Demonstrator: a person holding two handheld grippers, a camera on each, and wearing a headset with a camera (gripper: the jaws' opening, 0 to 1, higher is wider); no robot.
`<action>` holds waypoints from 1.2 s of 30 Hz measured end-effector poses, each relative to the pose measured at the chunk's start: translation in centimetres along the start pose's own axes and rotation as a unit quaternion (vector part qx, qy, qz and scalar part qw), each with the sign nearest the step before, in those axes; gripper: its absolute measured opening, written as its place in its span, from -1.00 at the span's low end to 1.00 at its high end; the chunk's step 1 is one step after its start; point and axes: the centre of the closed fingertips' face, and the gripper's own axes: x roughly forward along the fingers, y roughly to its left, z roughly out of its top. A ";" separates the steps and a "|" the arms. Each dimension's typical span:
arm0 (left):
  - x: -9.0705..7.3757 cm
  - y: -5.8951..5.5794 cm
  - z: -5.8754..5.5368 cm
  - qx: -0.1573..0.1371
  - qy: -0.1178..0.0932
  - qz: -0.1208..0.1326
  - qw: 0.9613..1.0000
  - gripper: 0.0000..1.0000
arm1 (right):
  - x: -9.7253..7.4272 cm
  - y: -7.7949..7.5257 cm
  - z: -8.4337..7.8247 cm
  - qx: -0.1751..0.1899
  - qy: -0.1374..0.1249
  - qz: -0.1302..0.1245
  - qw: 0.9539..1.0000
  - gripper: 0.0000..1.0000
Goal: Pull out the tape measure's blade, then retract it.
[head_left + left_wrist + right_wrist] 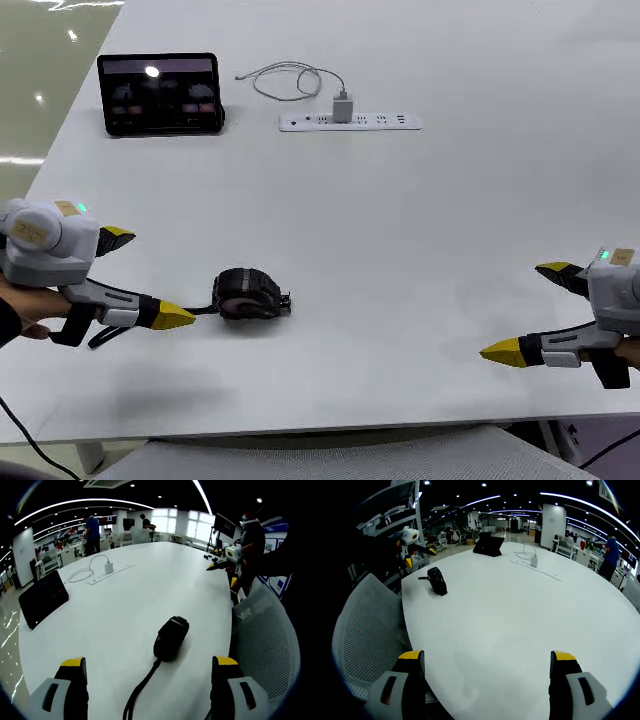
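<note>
Near the table's front-left edge: a black tape measure (248,294) lies on its side on the white table (420,220), apart from both tools.
Case: rounded, dark and matte, with a paler ring on its face in the head view.
Hard to make out: a small dark nub at the case's right end is too small to identify.
Strap: a black strap (205,311) runs from the case toward the left gripper's lower jaw. In the left gripper view it trails down between the jaws, its end cut off by the frame.
Left gripper (147,277): jaws spread wide and holding nothing, just left of the tape measure. The yellow tips are pointed, the body grey and white.
Right gripper (525,310): jaws also spread wide and empty, at the table's right front, well apart from the tape measure.
Hands: the hand (25,312) behind the left gripper is partly cut off at the frame edge.
Tablet (160,93): propped at the far left, screen dim and its contents blurred.
Power strip (350,122): white and flat, with a white charger (343,105) plugged into it. A looped white cable (290,80) lies behind it.
Chair (370,630): grey mesh, at the table's near edge.
</note>
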 end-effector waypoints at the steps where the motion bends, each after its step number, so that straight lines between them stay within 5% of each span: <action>1: 0.1 -0.1 0.0 0.011 0.005 -0.005 1.000 1.00 | 0.2 0.1 0.2 0.003 -0.001 0.002 1.000 1.00; 10: 1.5 0.2 0.9 0.072 0.030 -0.036 0.996 0.98 | 1.8 1.1 1.7 -0.011 -0.005 0.026 1.000 1.00; 14: 1.8 -0.9 0.3 0.121 0.069 -0.077 0.987 0.98 | 2.5 1.6 2.4 -0.021 -0.001 0.038 0.999 1.00; 19: 2.9 -1.6 0.6 0.130 0.084 -0.097 0.983 0.98 | 4.2 2.4 3.4 -0.036 -0.005 0.059 0.998 1.00; 25: 4.6 -2.5 1.0 0.127 0.101 -0.111 0.980 0.97 | 6.2 3.9 4.9 -0.064 -0.005 0.085 0.994 1.00; 29: 5.4 -2.4 0.9 0.189 0.117 -0.109 0.969 0.96 | 7.2 4.8 5.9 -0.076 -0.006 0.101 0.992 1.00; 32: 5.7 -2.2 1.1 0.174 0.126 -0.106 0.971 0.95 | 7.6 5.1 6.3 -0.083 -0.005 0.109 0.991 1.00; 36: 6.0 -1.7 1.4 0.180 0.140 -0.099 0.969 0.89 | 8.2 5.2 7.1 -0.089 -0.009 0.114 0.989 1.00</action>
